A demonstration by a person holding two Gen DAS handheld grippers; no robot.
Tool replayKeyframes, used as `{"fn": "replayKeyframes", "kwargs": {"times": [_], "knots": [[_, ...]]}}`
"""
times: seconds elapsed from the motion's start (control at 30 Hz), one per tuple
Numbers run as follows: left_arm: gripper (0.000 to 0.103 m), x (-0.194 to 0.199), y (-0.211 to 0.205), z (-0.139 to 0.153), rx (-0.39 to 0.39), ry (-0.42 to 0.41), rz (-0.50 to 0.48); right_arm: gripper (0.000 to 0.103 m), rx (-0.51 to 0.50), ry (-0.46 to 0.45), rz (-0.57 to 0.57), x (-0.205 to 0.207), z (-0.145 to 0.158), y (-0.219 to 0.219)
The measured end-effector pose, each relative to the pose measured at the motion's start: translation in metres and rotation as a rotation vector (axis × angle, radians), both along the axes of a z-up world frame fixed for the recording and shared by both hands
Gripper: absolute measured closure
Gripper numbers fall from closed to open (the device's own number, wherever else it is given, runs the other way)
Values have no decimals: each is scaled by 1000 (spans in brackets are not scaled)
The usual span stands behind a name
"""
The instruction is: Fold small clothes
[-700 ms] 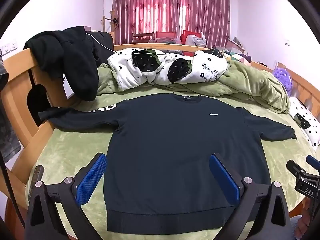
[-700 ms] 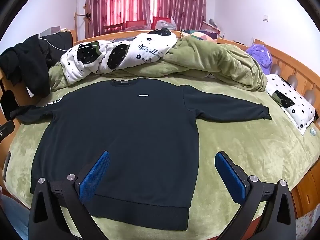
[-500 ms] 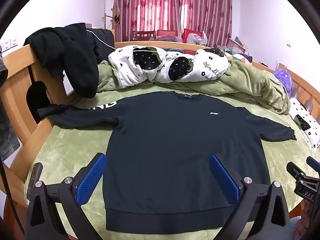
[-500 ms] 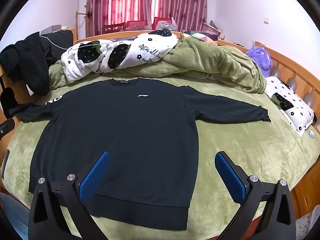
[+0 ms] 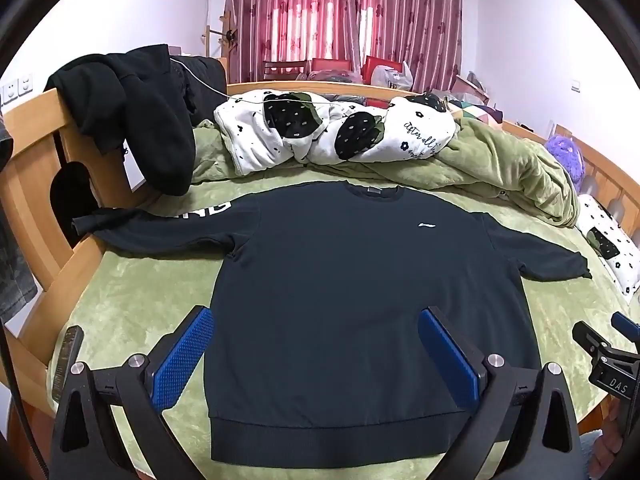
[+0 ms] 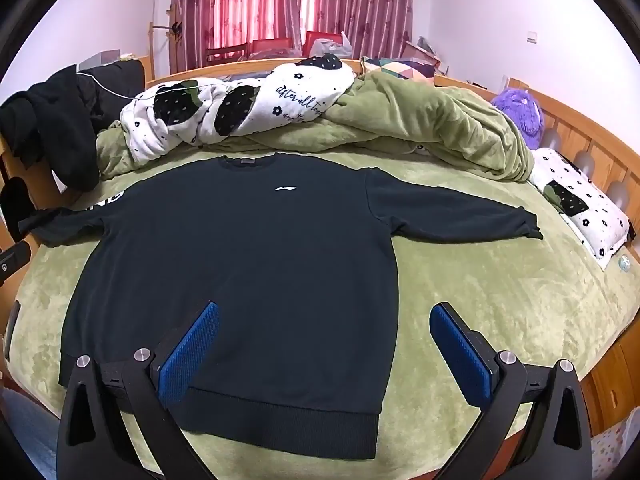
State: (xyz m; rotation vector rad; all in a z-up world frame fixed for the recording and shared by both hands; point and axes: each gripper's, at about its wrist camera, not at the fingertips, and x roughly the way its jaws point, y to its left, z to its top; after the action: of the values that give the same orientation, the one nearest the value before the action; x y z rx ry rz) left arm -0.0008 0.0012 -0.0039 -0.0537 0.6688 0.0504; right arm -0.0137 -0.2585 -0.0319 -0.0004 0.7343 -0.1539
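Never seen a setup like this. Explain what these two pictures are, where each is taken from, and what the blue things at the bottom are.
No robot here: a person holds a two-finger gripper in each hand, and each gripper carries a fisheye camera looking forward along its fingers. One picture comes from the left gripper, the other from the right gripper. The blue things are the pads lining the fingers. Both grippers are open and hold nothing.

Below them a dark sweatshirt lies flat, front up, sleeves spread, on a green bed cover. Behind it sit a bunched green quilt and a white patterned blanket. A black garment hangs over the wooden bed frame. Folding has not begun.
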Motion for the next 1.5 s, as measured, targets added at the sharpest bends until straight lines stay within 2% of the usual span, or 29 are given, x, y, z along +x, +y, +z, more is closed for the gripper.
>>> {"fn": "replayKeyframes", "kwargs": {"times": [1.5], "knots": [[0,1,0,0,-4,3,0,0,12,3,-7,1,1,-1]]}}
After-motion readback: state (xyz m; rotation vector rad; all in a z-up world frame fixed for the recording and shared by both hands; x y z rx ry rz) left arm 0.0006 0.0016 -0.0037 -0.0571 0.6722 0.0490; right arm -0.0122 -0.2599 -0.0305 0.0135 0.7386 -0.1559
